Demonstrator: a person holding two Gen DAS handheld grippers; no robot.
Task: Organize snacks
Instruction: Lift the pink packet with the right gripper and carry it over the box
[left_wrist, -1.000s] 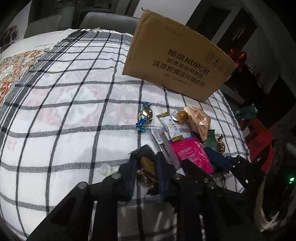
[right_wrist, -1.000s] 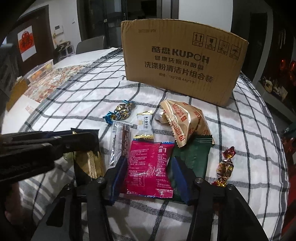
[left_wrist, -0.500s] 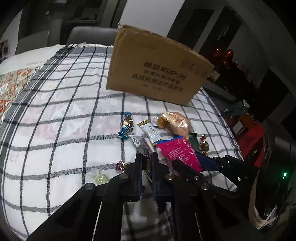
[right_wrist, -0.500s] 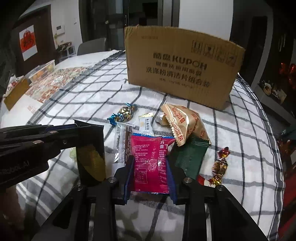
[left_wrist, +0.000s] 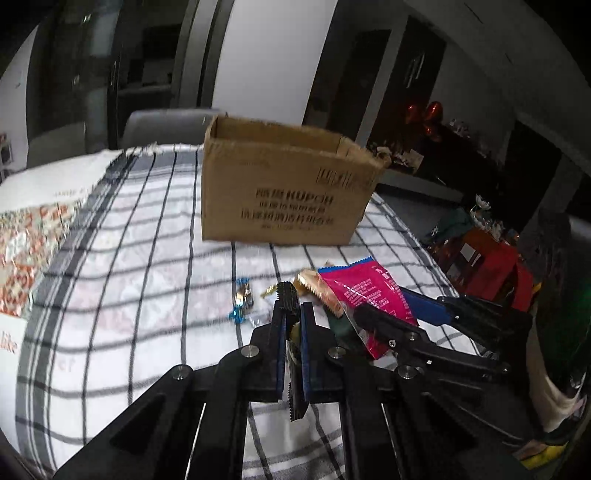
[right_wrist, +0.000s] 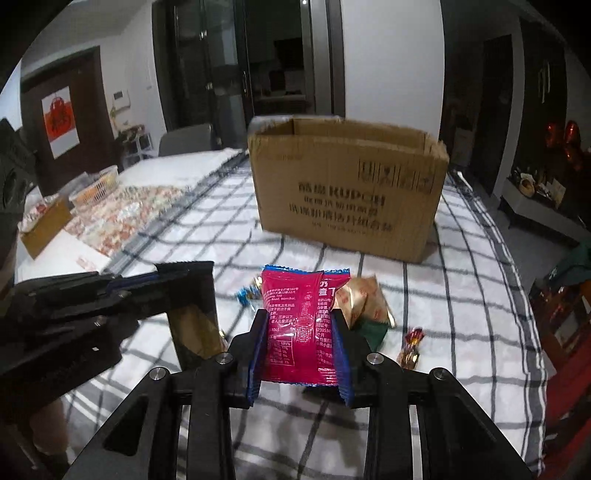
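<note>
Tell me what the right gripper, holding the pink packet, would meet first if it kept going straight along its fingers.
Probably the gold snack wrapper and the green packet on the checked cloth, just beyond the pink packet in the right gripper. Depth is unclear; the cardboard box stands farther back.

Free room: the checked table (right_wrist: 461, 258) is bare between the loose snacks and the cardboard box (right_wrist: 347, 195).
Obstacle: the box stands ahead, its top open.
Left side: a basket (right_wrist: 98, 186), well apart.

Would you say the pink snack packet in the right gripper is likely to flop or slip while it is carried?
Probably light and floppy: the pink snack packet is a thin, crinkled pouch. Its glossy film may slip. The right gripper pinches only its lower sides, so the top could sag.
</note>
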